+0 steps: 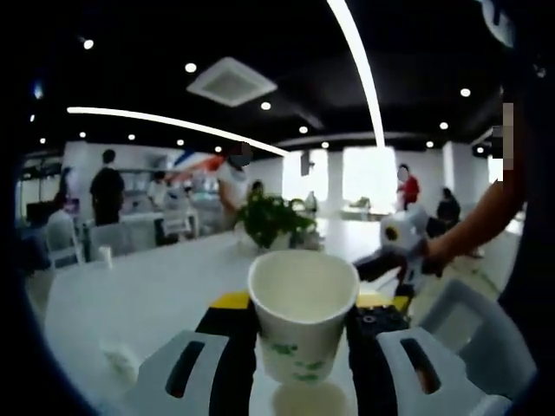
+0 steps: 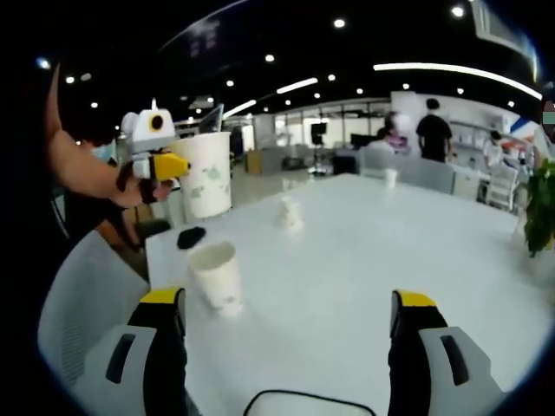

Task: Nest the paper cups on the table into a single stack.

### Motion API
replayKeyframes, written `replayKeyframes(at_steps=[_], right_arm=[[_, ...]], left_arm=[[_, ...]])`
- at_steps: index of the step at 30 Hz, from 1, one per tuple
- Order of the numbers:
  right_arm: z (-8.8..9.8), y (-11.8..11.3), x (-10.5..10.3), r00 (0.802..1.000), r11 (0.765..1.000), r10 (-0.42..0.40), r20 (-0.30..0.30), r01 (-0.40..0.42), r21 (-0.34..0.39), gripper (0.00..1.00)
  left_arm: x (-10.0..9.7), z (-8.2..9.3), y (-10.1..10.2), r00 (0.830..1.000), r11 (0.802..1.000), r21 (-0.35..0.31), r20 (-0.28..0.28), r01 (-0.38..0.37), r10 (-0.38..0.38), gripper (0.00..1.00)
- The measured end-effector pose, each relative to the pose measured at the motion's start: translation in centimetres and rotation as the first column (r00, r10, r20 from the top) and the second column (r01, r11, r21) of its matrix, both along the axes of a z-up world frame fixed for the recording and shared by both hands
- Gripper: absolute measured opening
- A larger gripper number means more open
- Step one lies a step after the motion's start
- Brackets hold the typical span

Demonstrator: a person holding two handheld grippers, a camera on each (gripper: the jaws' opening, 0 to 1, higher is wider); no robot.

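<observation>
A white paper cup (image 1: pixel 302 322) with green print stands upright between the jaws of my left gripper (image 1: pixel 303 305), which is shut on it, held above the white table (image 1: pixel 147 295). In the right gripper view the same cup (image 2: pixel 206 173) hangs in the left gripper (image 2: pixel 156 163) at the upper left, a hand behind it. A second paper cup (image 2: pixel 217 277) stands on the table near the corner, just ahead of my right gripper's left jaw. My right gripper (image 2: pixel 288 302) is open wide with nothing between its jaws. It also appears on the right as the right gripper (image 1: pixel 403 244).
A crumpled white object (image 2: pixel 289 212) and a small black object (image 2: pixel 191 236) lie on the table. A further small cup (image 2: pixel 390 178) stands at the far edge. A potted plant (image 1: pixel 273 221) sits mid-table. Chairs and people stand beyond.
</observation>
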State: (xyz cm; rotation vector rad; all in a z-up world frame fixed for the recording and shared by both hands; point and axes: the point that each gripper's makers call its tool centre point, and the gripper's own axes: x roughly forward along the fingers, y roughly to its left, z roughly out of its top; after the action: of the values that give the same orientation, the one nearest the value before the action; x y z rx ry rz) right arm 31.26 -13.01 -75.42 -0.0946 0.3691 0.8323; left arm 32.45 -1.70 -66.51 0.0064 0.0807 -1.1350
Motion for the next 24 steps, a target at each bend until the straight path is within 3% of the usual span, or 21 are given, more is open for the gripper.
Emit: replayKeyframes(at_steps=[4, 7, 24], right_arm=[[-0.2, 0.0, 0.0, 1.0, 1.0, -0.004, -0.003, 0.004, -0.004, 0.97], [-0.2, 0.2, 0.0, 1.0, 1.0, -0.001, -0.001, 0.001, -0.009, 0.97], [0.3, 0.1, -0.6, 1.0, 1.0, -0.002, 0.001, 0.002, -0.017, 0.97]], left_arm=[[-0.3, -1.3, 0.1, 1.0, 1.0, 0.017, -0.008, 0.001, -0.001, 0.38], [-0.4, -1.7, 0.3, 0.999, 0.999, 0.033, 0.031, -0.007, 0.006, 0.38], [-0.7, -5.3, 0.8, 0.999, 0.999, 0.048, -0.033, -0.013, 0.014, 0.39]])
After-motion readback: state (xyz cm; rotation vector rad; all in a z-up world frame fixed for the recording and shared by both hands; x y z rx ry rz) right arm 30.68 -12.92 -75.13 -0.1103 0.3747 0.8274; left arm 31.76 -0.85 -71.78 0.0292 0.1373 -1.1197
